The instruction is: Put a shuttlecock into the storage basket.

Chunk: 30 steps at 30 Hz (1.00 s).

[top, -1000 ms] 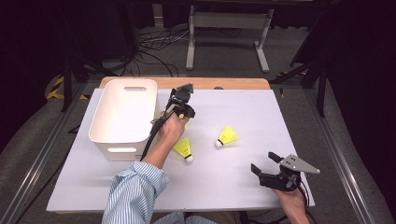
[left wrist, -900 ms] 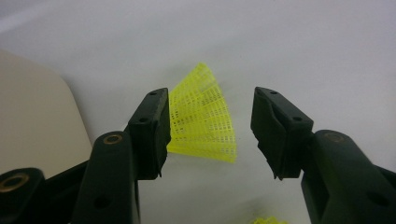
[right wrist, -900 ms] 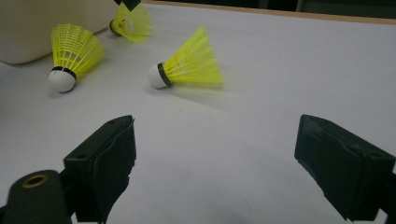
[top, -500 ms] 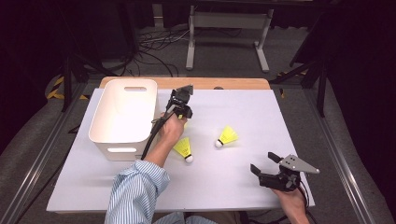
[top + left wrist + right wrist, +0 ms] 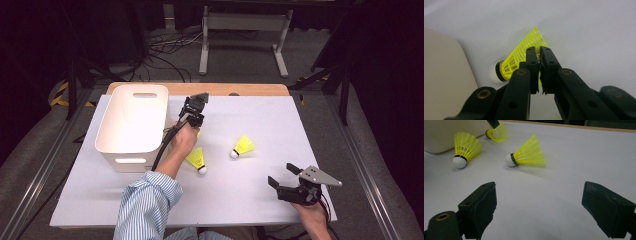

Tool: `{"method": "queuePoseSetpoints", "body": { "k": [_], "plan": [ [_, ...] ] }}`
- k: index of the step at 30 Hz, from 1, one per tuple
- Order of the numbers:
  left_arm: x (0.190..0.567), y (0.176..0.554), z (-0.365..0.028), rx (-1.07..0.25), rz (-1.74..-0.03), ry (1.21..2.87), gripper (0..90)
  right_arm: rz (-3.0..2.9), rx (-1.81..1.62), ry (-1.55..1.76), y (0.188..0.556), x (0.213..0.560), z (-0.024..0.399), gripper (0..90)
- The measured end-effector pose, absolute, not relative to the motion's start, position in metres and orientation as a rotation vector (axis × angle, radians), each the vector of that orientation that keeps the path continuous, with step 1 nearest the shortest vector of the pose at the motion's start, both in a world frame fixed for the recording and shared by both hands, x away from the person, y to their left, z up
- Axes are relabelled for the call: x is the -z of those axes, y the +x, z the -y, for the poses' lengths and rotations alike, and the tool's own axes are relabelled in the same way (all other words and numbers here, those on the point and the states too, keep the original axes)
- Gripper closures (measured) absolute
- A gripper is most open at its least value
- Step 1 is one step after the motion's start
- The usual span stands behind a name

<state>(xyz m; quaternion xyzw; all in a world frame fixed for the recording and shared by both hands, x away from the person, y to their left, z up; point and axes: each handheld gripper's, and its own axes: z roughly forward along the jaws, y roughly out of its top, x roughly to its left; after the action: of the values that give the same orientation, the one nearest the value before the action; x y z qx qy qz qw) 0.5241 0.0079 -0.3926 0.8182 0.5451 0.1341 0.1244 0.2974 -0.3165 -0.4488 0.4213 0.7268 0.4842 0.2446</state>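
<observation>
Dark room all around, cables on the floor and a metal stand behind, with a white-covered worktop (image 5: 250,190) lit up in the middle and a strip of wood showing along its far edge. On the left side of it sits a white plastic bin (image 5: 131,122) with handle slots, looks like nothing inside as far as I can see.

So the left hand-held gripper (image 5: 194,118) is pointed down just beside the bin's right wall, held by a hand on a blue-striped sleeve (image 5: 145,205). Its jaws have just been closing, and in the left gripper view they're pinched nearly together on the mesh skirt of a yellow shuttlecock (image 5: 520,58). The skirt edge is clamped between the pads, with the white cork tip pointing off toward the bin wall. That shuttlecock lies on the worktop right next to the bin; from the high view it's mostly hidden under the gripper and hand.

Two more yellow shuttlecocks are lying loose. The near shuttlecock (image 5: 196,160) rests tilted on its cork, close to the person's left forearm. The middle shuttlecock (image 5: 242,146) lies on its side out in the open centre of the worktop, cork toward the left. They're near each other but not touching.

The right hand-held gripper (image 5: 286,176) rests low at the front right corner of the worktop, well apart from all three shuttlecocks. Its jaws are spread wide with nothing between them.
</observation>
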Motion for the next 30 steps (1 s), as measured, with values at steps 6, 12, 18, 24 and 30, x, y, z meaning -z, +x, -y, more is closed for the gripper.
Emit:
{"method": "queuePoseSetpoints", "body": {
  "k": [6,12,18,24,30],
  "plan": [
    [0.391,0.524,-0.009,-0.392,-1.577,2.399,89.7,-1.987,-1.32,1.15,0.298,0.449,0.317,12.9],
    [0.386,0.52,-0.008,-0.428,-1.551,2.409,90.0,-1.993,-1.319,1.147,0.298,0.449,0.315,12.9],
    [0.377,0.518,-0.012,-0.44,-1.541,2.401,90.0,-1.989,-1.32,1.151,0.298,0.449,0.316,12.9],
    [0.362,0.512,-0.013,-0.486,-1.489,2.406,90.0,-1.991,-1.317,1.152,0.298,0.449,0.315,12.9],
    [0.35,0.507,-0.014,-0.491,-1.454,2.391,90.0,-1.988,-1.319,1.156,0.298,0.45,0.316,12.9]
  ]
}}
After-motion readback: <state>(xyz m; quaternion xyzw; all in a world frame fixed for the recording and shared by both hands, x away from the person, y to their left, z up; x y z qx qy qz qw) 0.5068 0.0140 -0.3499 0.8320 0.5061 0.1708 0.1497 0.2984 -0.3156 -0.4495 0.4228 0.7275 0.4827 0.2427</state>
